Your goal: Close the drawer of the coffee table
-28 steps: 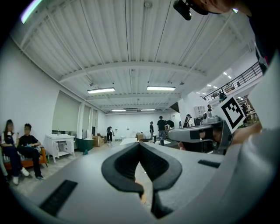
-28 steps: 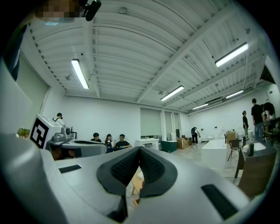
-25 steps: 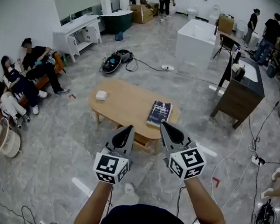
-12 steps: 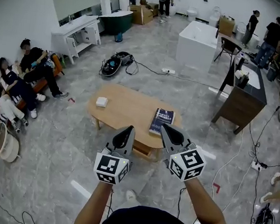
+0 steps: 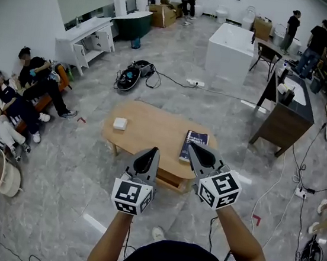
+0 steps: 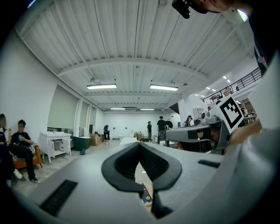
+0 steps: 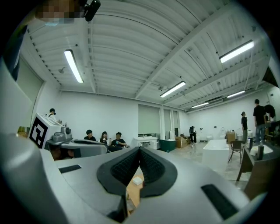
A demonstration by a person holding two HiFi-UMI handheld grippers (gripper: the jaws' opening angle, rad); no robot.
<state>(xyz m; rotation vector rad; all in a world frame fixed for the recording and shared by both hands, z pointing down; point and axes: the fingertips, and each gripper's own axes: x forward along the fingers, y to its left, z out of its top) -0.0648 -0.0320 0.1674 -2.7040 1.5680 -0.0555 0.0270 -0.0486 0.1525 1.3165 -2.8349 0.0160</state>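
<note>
Head view: drawer point(image 5: 172, 180) juts from coffee table point(image 5: 145, 133)
Left gripper point(image 5: 154, 151): jaws together, empty
Right gripper point(image 5: 191, 145): same
Tip: approach, push front squarely

Bright ceiling strip lights point(image 6: 101, 86); fisheye-warped edges.

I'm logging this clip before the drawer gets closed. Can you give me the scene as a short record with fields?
coffee table: oval, wooden top
on table: dark book; small white box
drawer: appears pulled out on the near side
left hand-held gripper: shut, empty, raised toward the table
right hand-held gripper: shut, empty, raised toward the table
seated people: by the left wall
</note>
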